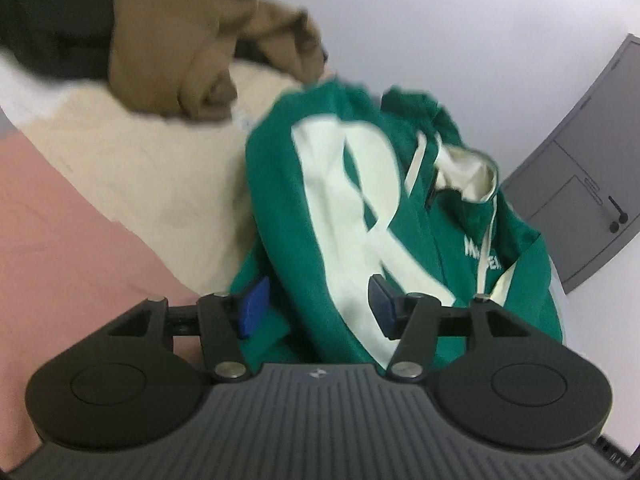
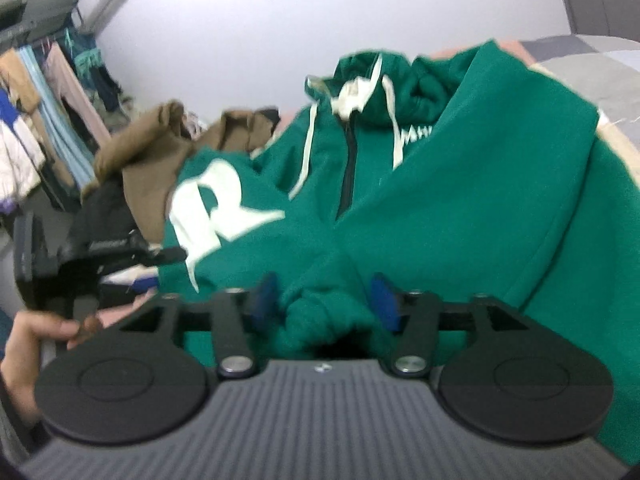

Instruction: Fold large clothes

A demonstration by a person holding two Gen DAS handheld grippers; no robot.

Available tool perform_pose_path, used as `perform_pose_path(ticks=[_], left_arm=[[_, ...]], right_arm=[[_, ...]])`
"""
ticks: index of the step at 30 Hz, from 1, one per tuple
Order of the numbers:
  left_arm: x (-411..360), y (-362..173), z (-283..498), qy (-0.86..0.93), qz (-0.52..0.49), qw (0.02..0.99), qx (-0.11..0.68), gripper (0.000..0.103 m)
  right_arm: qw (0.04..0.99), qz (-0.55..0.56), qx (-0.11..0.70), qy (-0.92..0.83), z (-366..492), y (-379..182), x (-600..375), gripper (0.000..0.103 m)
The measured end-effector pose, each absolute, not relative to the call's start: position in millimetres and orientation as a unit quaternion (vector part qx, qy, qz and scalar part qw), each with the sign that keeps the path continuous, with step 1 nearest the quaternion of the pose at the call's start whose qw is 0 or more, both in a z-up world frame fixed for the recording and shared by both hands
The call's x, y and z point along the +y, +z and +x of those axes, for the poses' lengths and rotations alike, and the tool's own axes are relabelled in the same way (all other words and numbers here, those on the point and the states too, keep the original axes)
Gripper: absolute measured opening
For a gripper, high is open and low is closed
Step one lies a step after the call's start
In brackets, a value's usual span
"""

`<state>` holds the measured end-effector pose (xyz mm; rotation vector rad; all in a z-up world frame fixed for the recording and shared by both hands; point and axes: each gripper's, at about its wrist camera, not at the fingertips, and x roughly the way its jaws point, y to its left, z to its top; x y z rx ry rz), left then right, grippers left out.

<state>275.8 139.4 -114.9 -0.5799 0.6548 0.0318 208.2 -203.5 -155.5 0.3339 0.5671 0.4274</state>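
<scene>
A green zip hoodie with a big cream letter R and cream drawstrings lies bunched on the bed. My left gripper stands open at its near edge. A fold of the green cloth runs between the blue pads, which stand apart from it. In the right wrist view the same hoodie spreads ahead, front up, zip in the middle. My right gripper is open too, with a bunched green hem lying loose between its pads. The other gripper shows at the left, held by a person's hand.
A brown garment and a black one lie heaped behind the hoodie. A cream blanket and a pink sheet cover the bed. A grey door stands at the right. Hanging clothes fill the far left.
</scene>
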Motion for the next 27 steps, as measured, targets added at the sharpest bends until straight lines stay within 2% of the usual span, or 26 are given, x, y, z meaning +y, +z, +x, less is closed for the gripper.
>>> perform_pose_path(ticks=[5,10,19,27], left_arm=[[128.7,-65.0,248.5,-0.001,-0.246,0.928,0.279,0.066],[104.8,-30.4,275.1,-0.028,-0.22,0.934,0.279,0.068],[87.6,-36.8,428.0,-0.04,-0.295,0.915,0.273,0.069],[93.1,-81.4,567.4,-0.068,-0.311,0.912,0.259,0.069]], right_arm=[[0.928,0.191,0.248,0.201,198.3,-133.8,-217.1,0.066],[0.935,0.168,0.241,0.196,222.1,-102.6,-220.6,0.066],[0.939,0.174,0.23,0.185,365.7,-60.4,-224.3,0.066],[0.936,0.213,0.232,0.159,535.7,-81.6,-214.8,0.066]])
